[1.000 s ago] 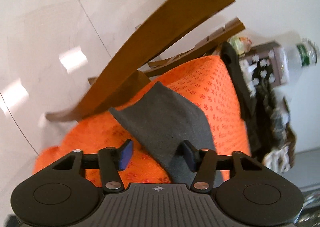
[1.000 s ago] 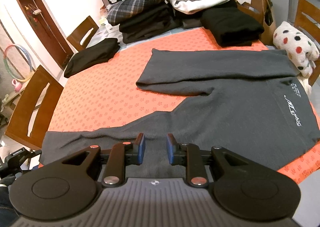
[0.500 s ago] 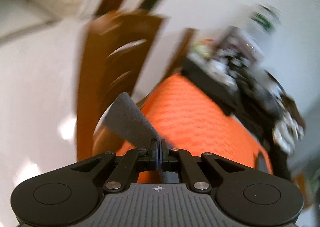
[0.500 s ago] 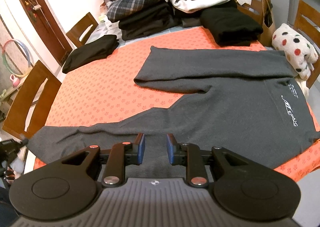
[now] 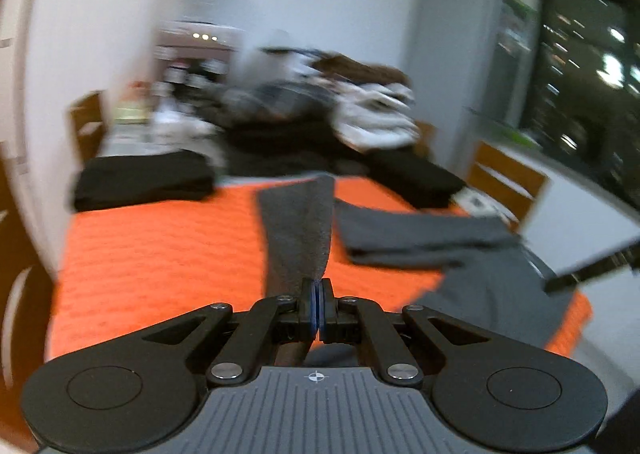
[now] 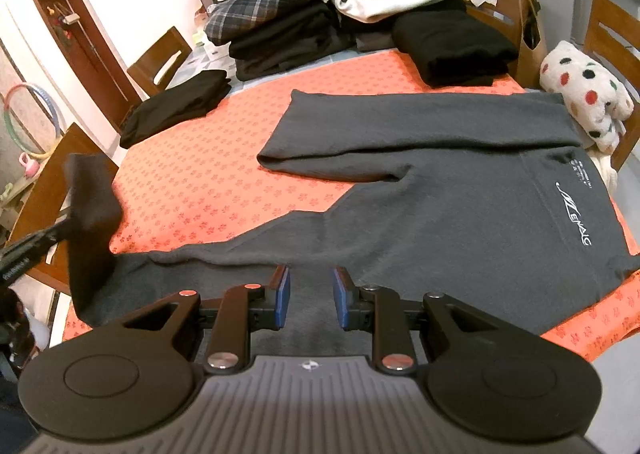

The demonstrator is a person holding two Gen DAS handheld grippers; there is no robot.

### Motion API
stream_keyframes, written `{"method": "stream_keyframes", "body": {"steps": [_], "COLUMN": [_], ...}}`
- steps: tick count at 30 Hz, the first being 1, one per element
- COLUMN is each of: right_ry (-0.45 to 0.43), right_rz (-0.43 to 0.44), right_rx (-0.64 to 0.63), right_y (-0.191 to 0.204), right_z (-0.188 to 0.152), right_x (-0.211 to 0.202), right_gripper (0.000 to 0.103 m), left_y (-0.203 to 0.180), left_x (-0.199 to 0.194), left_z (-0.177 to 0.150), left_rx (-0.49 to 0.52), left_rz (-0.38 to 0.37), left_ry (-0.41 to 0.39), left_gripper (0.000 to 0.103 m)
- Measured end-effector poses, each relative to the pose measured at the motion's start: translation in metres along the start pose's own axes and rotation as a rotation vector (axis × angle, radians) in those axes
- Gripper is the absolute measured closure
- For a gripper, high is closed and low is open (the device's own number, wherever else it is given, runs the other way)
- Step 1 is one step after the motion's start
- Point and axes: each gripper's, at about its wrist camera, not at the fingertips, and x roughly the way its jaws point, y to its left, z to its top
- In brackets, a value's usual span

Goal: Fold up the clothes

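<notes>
Grey trousers with a white logo lie spread on the orange tablecloth. One leg lies straight across the far side. The other leg runs along the near edge to the left, and its end is lifted off the table. My left gripper is shut on that leg end, which stands up ahead of the jaws. In the right wrist view the left gripper shows at the left edge. My right gripper hovers open just over the near leg, nothing between its pads.
Stacks of folded clothes fill the far side, with a black folded piece on the left and another on the right. A spotted plush toy rests on the right. Wooden chairs surround the table.
My left gripper closed on the leg end, lifted it off the table edge, rolled and swung round to face across the table. The right gripper stayed put.
</notes>
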Motion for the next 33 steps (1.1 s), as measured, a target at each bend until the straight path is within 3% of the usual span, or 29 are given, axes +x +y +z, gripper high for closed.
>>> {"method": "stream_keyframes", "body": {"steps": [7,11,12,14,22,31,32,33], "right_ry": [0.008,0.027,0.033,0.047,0.129,0.185,0.185,0.186], "right_rz": [0.021,0.094,0.114,0.157,0.251,0.263,0.265,0.271], "right_rx": [0.029,0.087,0.103,0.128,0.171,0.042,0.030,0.024], "right_y": [-0.004,-0.003,-0.003,0.001,0.024,0.059,0.062,0.064], "right_z": [-0.007,-0.009,-0.010,-0.010,-0.009,-0.007,-0.006,-0.005], "right_x": [0.009,0.025,0.030,0.041,0.103,0.148,0.149,0.149], "right_gripper": [0.076,0.070,0.068,0.066,0.061,0.063,0.070,0.096], "left_y": [-0.036,-0.031,-0.026,-0.014,0.036,0.065,0.066,0.067], "left_x": [0.049,0.039,0.035,0.026,-0.010,-0.048,-0.050,-0.052], "left_z": [-0.033,-0.039,-0.038,-0.037,-0.035,-0.036,-0.037,-0.037], "left_rx": [0.049,0.005,-0.012,-0.060,-0.222,-0.314,-0.321,-0.329], "left_rz": [-0.170,-0.207,-0.208,-0.191,-0.033,0.096,0.105,0.113], "left_ry": [0.216,0.220,0.218,0.212,0.185,0.159,0.156,0.154], "left_gripper": [0.094,0.083,0.073,0.065,0.060,0.052,0.052,0.052]}}
